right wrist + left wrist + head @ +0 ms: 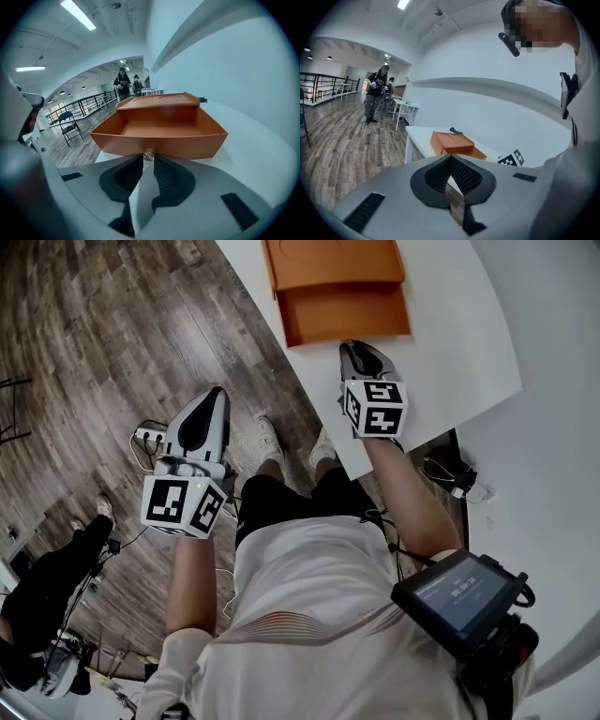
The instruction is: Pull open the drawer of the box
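Drawer [345, 313] pulled out of orange box [333, 261], on white table [450, 324].
Right gripper [148, 159] nearly closed, pinching the drawer's clear knob [148, 153] (only its own view shows this, head view hides the knob); left gripper [451, 158] closed, empty, off the table.

The orange box [333, 261] and its drawer [159, 136] are showing a matt, smooth, card-like skin. On the drawer front, a small knob [148, 154] is glinting clear and glossy, like glass or acrylic. Under the box, the table [450, 324] is looking smooth, white and matt. Left of the box, the floor [94, 334] is showing grained wood planks. The right gripper [148, 159] is wearing a smooth grey plastic shell, with black dimpled pads [166, 176].
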### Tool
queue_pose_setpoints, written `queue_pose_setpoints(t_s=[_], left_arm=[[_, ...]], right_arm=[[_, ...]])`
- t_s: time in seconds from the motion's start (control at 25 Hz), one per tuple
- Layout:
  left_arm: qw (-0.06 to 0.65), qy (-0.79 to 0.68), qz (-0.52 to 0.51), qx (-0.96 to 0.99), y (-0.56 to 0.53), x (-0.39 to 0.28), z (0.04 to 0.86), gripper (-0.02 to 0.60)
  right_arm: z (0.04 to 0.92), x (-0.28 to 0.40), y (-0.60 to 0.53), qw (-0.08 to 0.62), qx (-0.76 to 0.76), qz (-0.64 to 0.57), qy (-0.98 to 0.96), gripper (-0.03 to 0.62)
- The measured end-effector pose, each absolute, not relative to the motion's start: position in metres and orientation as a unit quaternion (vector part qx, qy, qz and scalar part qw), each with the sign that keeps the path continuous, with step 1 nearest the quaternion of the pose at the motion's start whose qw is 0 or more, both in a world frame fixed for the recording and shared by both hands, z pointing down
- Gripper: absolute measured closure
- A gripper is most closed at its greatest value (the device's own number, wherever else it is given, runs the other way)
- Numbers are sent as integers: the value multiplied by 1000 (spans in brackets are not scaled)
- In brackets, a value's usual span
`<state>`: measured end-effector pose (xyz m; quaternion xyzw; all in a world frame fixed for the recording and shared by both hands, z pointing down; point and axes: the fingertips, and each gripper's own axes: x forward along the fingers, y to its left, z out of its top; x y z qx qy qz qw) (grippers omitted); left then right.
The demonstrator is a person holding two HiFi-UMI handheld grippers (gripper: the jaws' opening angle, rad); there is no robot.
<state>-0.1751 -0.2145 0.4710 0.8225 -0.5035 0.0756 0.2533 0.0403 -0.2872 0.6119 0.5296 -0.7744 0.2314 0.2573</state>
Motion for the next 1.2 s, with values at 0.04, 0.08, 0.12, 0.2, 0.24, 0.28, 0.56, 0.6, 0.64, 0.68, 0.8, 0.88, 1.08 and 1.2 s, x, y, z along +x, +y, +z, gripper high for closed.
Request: queue_pose_setpoints(t_s=[0.04,0.08,0.12,0.2,0.24,0.28,0.56,0.6,0.64,0.68,0.8,0.88,1.08,1.2], left_arm=[[253,-503,76,823,-214,-174,471,572],[252,-503,76,823,-214,-173,471,572],[252,-503,76,823,-214,-173,471,572],[252,-502,75,824,-214,-172,471,572],[251,-502,75,824,-215,-171,471,572],[251,-502,76,824,-215,-171,471,572],[250,-499,77,826,-215,-167,471,572],[249,-499,77,827,-215,-167,471,572],[249,-498,77,827,-216,-168,470,572],[250,-498,76,827,-217,-169,470,572],[248,-495,72,830,-224,-172,466,572],[242,-491,68,834,-228,-172,461,572],[213,-464,54,858,-227,-167,431,572],[188,-445,50,874,-224,-174,408,572]], right_arm=[[613,41,-286,257,529,232,-774,517],[613,42,-284,258,529,233,-775,517],[614,42,-283,258,528,233,-775,517],[614,43,-280,260,527,231,-775,517],[614,43,-279,260,528,230,-775,517],[615,43,-279,260,529,228,-775,517],[619,50,-282,253,538,233,-770,517],[620,50,-283,251,537,235,-770,517],[620,50,-284,250,537,236,-770,517],[620,49,-285,249,537,238,-770,517],[617,51,-286,249,539,237,-769,514],[609,56,-286,241,546,231,-769,514],[528,65,-270,158,567,182,-787,557],[458,65,-255,106,588,135,-791,589]])
